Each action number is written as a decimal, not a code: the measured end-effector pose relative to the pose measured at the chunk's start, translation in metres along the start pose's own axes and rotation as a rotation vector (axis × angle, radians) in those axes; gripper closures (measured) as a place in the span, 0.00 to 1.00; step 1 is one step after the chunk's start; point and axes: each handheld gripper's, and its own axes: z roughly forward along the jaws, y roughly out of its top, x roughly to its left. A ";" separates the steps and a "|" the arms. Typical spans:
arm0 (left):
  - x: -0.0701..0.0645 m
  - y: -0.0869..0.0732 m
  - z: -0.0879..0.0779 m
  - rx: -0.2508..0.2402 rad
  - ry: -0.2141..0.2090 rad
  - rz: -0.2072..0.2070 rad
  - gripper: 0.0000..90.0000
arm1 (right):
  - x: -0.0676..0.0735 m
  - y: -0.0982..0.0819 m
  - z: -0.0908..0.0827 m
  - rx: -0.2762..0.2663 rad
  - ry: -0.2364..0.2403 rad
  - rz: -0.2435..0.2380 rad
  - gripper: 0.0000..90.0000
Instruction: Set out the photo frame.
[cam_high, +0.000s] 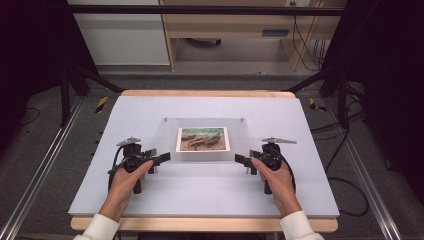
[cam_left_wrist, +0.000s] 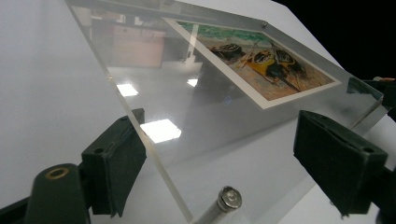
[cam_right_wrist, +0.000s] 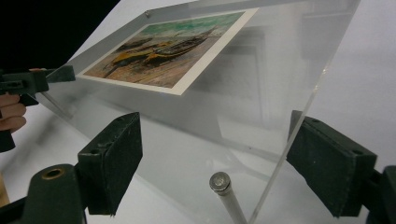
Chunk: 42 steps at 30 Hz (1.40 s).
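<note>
Clear frame (cam_high: 205, 140) lies on the pale worktop (cam_high: 150, 195); dark floor and wooden furniture beyond. My left hand-held gripper (cam_high: 162, 158) and right hand-held gripper (cam_high: 241, 159) straddle its near corners, jaws wide, not pressing.

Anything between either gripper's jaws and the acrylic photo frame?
Nothing visible. The acrylic photo frame lies flat on the table mat; left gripper and right gripper already straddle its near corners, jaws not yet pressing on it.
</note>
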 end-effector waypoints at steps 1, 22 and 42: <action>0.001 0.000 -0.001 0.001 -0.005 -0.003 0.21 | 0.000 0.000 0.000 -0.001 0.000 -0.005 0.21; -0.010 -0.008 -0.022 -0.016 0.009 0.080 0.38 | 0.011 -0.011 -0.020 -0.043 -0.043 -0.095 0.37; -0.025 -0.017 -0.035 -0.014 0.068 0.165 0.43 | 0.025 -0.022 -0.034 -0.047 -0.096 -0.179 0.47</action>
